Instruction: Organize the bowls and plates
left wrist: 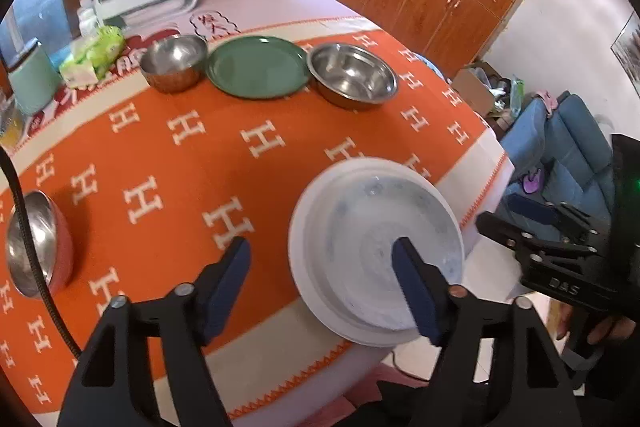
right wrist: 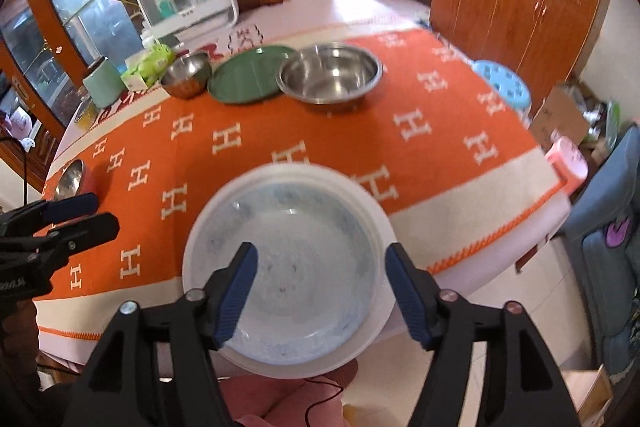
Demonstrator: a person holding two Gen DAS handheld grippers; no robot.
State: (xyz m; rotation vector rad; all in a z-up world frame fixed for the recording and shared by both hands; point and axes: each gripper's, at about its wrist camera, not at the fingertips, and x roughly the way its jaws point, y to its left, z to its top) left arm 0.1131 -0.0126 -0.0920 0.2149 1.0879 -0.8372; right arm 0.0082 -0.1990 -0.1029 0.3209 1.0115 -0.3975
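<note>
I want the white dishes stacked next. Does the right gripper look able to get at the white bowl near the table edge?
Probably yes. The right gripper is open and hangs just above the white bowl, which sits in a white plate. Nothing lies between them, and the left gripper is off to the side.

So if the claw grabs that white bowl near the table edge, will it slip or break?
The white bowl looks glossy and rigid, so it will probably keep its shape but could slip between the pads. It sits on a white plate overhanging the table edge, so a push might tip both off. It may be breakable.
</note>
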